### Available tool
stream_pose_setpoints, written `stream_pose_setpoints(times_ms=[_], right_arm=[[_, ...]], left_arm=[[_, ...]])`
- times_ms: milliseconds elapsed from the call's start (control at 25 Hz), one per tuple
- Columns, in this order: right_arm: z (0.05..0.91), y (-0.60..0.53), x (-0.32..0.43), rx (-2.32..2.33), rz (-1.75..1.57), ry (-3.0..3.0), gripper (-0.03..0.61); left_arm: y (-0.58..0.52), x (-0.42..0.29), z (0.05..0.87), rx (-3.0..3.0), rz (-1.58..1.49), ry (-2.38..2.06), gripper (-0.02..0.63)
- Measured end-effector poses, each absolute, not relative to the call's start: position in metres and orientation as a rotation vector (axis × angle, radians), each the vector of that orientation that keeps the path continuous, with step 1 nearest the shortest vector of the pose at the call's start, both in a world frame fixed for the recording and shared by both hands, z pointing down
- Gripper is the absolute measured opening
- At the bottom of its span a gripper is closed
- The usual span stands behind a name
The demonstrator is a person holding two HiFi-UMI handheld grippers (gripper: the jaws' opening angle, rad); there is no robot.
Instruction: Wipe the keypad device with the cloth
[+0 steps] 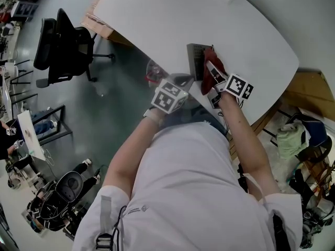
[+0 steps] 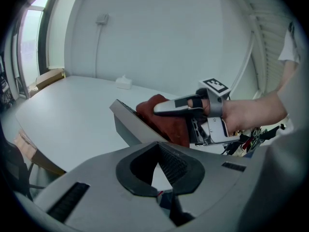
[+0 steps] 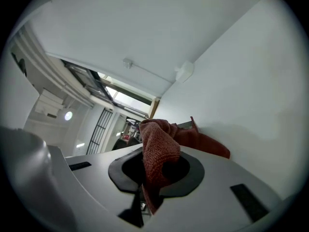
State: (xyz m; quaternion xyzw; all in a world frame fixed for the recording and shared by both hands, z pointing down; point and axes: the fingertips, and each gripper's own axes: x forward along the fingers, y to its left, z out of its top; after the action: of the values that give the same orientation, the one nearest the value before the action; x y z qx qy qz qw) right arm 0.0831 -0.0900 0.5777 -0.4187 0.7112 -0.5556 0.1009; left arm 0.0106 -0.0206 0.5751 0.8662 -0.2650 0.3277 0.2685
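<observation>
The white table [image 1: 157, 14] carried the job. The keypad device [image 1: 196, 59] lay close to its near edge, so pressure was best directed down and away from that edge. A push toward the person could have slid the device off.

The red cloth [image 1: 208, 82] was bunched over the device's right side. Good wiping probably called for flattening the wad against the keys and drawing it across in steady, overlapping passes. That way fabric, not the metal tips, would meet the keys.

The right gripper [image 3: 149, 178] was clenched on the cloth. A fold ran down between its jaws and the rest spilled forward onto the device.

The left gripper [image 2: 159, 170] sat at the device's left side with its jaws parted. A pale wedge showed between the ribbed pads and nothing was clamped there. The device's near corner reached the mouth of the jaws, though contact could not be judged. That hand looked well placed to brace the device against the strokes.
</observation>
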Motion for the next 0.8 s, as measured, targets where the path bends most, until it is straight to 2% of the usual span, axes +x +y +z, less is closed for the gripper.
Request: stream_pose_setpoints(times_ms=[240, 800], right_arm=[[0.555, -0.097, 0.041, -1.162, -1.607, 2.289, 0.058], [0.568, -0.096, 0.042, -1.195, -1.673, 2.332, 0.057]], left_arm=[[-0.020, 0.012, 0.574, 2.338, 0.894, -0.708, 0.011], [-0.019, 0.012, 0.573, 2.325, 0.846, -0.710, 0.011]])
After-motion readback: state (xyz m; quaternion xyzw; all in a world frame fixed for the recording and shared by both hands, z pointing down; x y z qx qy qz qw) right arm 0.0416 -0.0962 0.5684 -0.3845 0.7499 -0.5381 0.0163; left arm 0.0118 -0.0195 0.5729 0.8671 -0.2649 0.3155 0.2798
